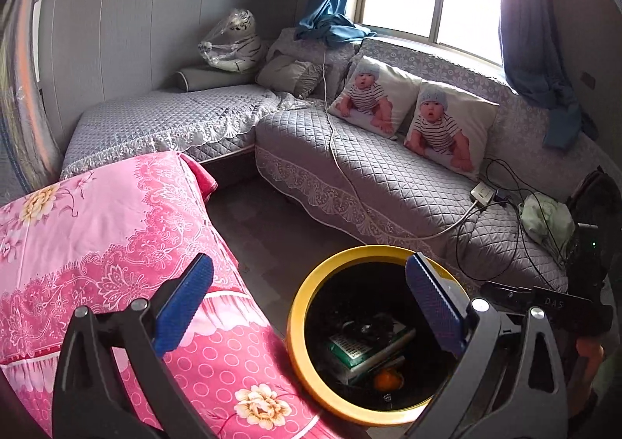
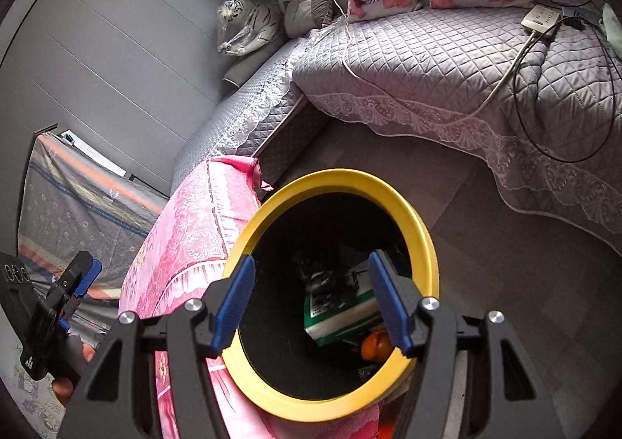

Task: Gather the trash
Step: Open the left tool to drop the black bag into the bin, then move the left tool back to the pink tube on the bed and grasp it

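A black trash bin with a yellow rim (image 1: pixel 297 306) stands on the floor beside the pink-covered table. It also shows in the right wrist view (image 2: pixel 423 233). Inside lie a green and white box (image 1: pixel 365 351) (image 2: pixel 338 316), an orange item (image 1: pixel 387 380) (image 2: pixel 375 347) and dark scraps. My left gripper (image 1: pixel 309 306) is open and empty, above the bin's left rim and the table edge. My right gripper (image 2: pixel 311 301) is open and empty, directly over the bin's mouth. The left gripper also shows at the left of the right wrist view (image 2: pixel 76 283).
A pink floral cloth (image 1: pixel 101 229) covers the table left of the bin. A grey quilted corner sofa (image 1: pixel 388 174) holds two baby-print pillows (image 1: pixel 451 128), a power strip (image 1: pixel 482 193) with cables, and a plush tiger (image 1: pixel 233 42). Bare floor (image 1: pixel 272 221) lies between sofa and table.
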